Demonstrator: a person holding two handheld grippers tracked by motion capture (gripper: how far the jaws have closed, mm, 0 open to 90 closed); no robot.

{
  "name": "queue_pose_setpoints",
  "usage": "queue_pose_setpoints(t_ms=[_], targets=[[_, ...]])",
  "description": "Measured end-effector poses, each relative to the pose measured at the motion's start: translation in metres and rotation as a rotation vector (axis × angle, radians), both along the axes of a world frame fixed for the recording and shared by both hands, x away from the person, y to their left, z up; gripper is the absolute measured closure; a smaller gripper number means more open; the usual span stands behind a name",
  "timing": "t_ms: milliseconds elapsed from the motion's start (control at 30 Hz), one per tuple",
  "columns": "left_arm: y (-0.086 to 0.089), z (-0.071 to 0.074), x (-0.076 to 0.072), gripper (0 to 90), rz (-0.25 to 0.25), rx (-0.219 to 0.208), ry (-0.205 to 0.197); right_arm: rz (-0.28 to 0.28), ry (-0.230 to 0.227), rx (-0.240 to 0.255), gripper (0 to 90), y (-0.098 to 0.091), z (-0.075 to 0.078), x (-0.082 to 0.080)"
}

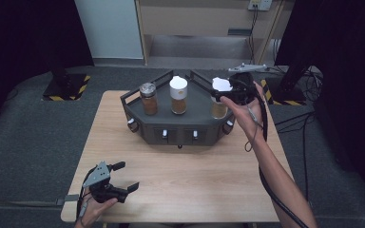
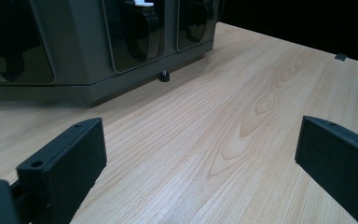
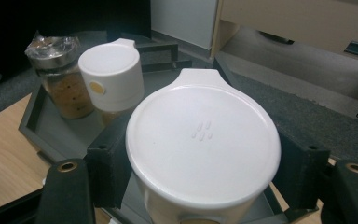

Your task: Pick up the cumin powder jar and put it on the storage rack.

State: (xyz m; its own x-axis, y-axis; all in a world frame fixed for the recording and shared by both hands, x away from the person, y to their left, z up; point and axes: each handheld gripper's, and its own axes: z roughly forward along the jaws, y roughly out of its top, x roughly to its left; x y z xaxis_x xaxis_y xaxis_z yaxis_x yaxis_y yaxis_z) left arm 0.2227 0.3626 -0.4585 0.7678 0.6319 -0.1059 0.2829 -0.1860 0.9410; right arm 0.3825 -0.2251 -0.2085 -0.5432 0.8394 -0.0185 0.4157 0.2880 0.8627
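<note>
Right gripper view: the right claw [image 3: 205,182] clamps a white-capped jar [image 3: 204,149] over the dark tray [image 3: 32,116]; its lid bears no readable writing, just small embossed dots. The left claw [image 2: 200,168] gapes wide and empty above the worktop [image 2: 242,116].

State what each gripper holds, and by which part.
Right gripper clamps the white-lidded jar by its lid's sides. Left gripper is open, holding nothing.

You have a light wooden table [image 1: 180,175] at frame centre; a dark angular tray [image 1: 196,124] sits on its upper half.
</note>
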Motion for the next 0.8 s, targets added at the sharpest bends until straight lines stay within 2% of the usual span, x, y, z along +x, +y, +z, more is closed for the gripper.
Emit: queue_pose_setpoints(t_ms=[467,800], targets=[[0.000,0.000,0.000,0.9,0.000,-0.001,0.001,-0.057,-0.019,-0.010,31.1,0.022,0.002,0.022],[0.001,0.000,0.000,0.9,0.001,-0.005,0.003,-0.105,-0.006,0.000,31.0,0.031,-0.013,0.036]])
